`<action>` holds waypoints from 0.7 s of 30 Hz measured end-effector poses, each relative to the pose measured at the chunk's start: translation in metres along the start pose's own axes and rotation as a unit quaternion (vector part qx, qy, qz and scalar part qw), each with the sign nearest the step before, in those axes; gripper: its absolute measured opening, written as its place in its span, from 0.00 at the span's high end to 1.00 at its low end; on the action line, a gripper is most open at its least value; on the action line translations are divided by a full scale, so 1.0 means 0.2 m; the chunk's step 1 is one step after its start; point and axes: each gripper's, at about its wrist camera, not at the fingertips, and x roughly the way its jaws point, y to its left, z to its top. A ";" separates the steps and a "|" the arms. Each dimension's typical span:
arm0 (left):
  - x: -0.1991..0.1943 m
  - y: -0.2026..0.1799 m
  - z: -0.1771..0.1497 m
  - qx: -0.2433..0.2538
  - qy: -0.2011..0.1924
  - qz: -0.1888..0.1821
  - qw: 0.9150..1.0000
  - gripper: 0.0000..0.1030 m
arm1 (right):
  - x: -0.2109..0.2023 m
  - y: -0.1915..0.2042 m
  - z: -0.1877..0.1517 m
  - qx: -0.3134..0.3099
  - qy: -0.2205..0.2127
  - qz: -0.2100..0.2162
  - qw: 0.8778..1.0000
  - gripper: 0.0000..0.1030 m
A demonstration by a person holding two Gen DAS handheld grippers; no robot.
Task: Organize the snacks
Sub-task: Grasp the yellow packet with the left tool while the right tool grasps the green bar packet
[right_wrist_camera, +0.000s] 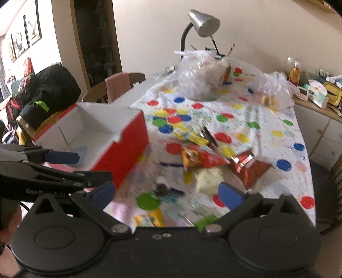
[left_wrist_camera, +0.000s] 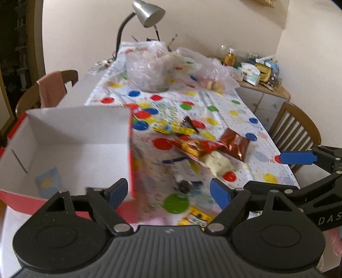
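Observation:
A red box with a white inside (left_wrist_camera: pixel 81 136) (right_wrist_camera: pixel 119 141) stands on the left of the dotted tablecloth; a pale blue packet (left_wrist_camera: pixel 48 184) lies in it. Loose snacks lie to its right: a red chip bag (left_wrist_camera: pixel 196 147) (right_wrist_camera: pixel 203 158), a brown shiny bag (left_wrist_camera: pixel 235 143) (right_wrist_camera: pixel 250 169), a yellow packet (left_wrist_camera: pixel 173 128) (right_wrist_camera: pixel 190 135), a white packet (left_wrist_camera: pixel 218 162) (right_wrist_camera: pixel 208 178) and a small dark snack (left_wrist_camera: pixel 186 185) (right_wrist_camera: pixel 162 189). My left gripper (left_wrist_camera: pixel 168 192) is open and empty, at the box's right wall. My right gripper (right_wrist_camera: pixel 168 192) is open and empty above the near snacks.
Clear plastic bags (left_wrist_camera: pixel 147 66) (right_wrist_camera: pixel 198 72) and a grey desk lamp (left_wrist_camera: pixel 147 12) (right_wrist_camera: pixel 203 21) stand at the table's far end. Wooden chairs (left_wrist_camera: pixel 297 128) flank the table. A cluttered sideboard (left_wrist_camera: pixel 260 74) is at the right. A yellow packet (left_wrist_camera: pixel 196 218) lies near the front edge.

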 end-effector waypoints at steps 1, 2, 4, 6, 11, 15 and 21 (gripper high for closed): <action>0.01 -0.03 -0.01 -0.001 0.004 -0.001 1.000 0.18 | 0.00 -0.03 -0.02 -0.003 0.003 0.000 1.000 0.00; 0.03 -0.06 -0.02 -0.001 0.007 -0.002 1.000 0.18 | 0.01 -0.07 -0.04 -0.006 0.006 -0.001 1.000 0.00; 0.07 -0.11 -0.05 0.001 0.015 0.003 1.000 0.18 | 0.01 -0.13 -0.07 -0.014 0.012 0.000 1.000 0.00; 0.12 -0.16 -0.07 0.010 0.026 0.003 1.000 0.18 | 0.03 -0.19 -0.11 -0.028 0.018 0.003 0.999 0.00; 0.25 -0.24 -0.13 0.043 0.060 -0.015 0.997 0.18 | 0.13 -0.29 -0.20 -0.070 0.046 0.024 0.996 0.00; 0.36 -0.27 -0.17 0.060 0.090 -0.022 0.994 0.18 | 0.22 -0.33 -0.26 -0.090 0.071 0.035 0.993 0.01; 0.49 -0.29 -0.21 0.084 0.128 -0.027 0.988 0.19 | 0.37 -0.37 -0.31 -0.114 0.105 0.055 0.986 0.06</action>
